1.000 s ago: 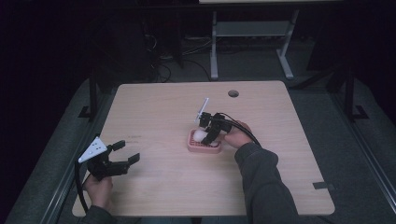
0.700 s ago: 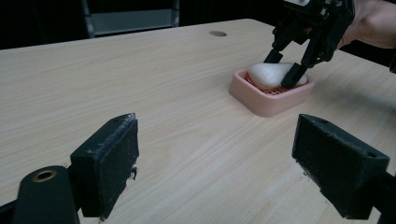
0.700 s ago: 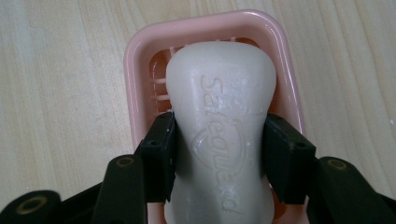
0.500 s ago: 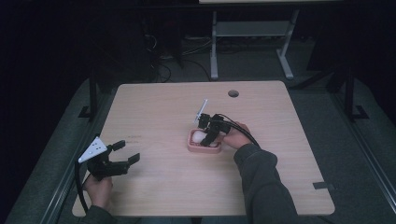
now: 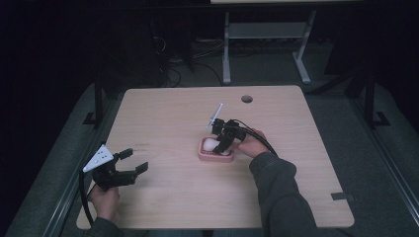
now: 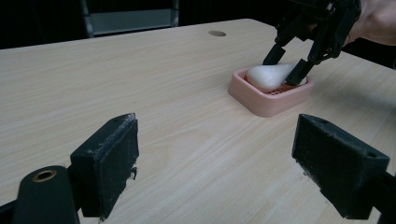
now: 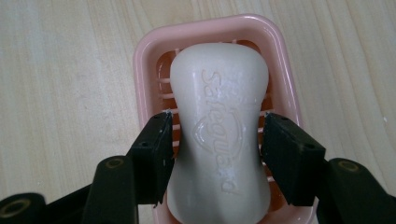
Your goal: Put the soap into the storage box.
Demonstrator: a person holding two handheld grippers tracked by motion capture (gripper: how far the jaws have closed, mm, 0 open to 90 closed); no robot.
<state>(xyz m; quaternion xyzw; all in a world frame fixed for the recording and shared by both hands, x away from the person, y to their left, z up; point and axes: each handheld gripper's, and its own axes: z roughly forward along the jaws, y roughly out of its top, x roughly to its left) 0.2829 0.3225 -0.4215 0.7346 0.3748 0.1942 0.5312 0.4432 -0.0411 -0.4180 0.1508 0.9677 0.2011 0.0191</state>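
Two right gripper [image 7: 215, 149] fingers pinch the waisted, embossed white soap [image 7: 219, 135] in its slatted pink dish [image 7: 144, 60]

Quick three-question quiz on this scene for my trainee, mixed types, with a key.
1. True or false: the soap lies in the pink dish.
2. The right gripper has its jaws: A) on either side of the soap, B) flat on the table, C) around the dish rim.
3. Fill in: the left gripper is ____, over bare table.

Key: 1 true; 2 A; 3 open.
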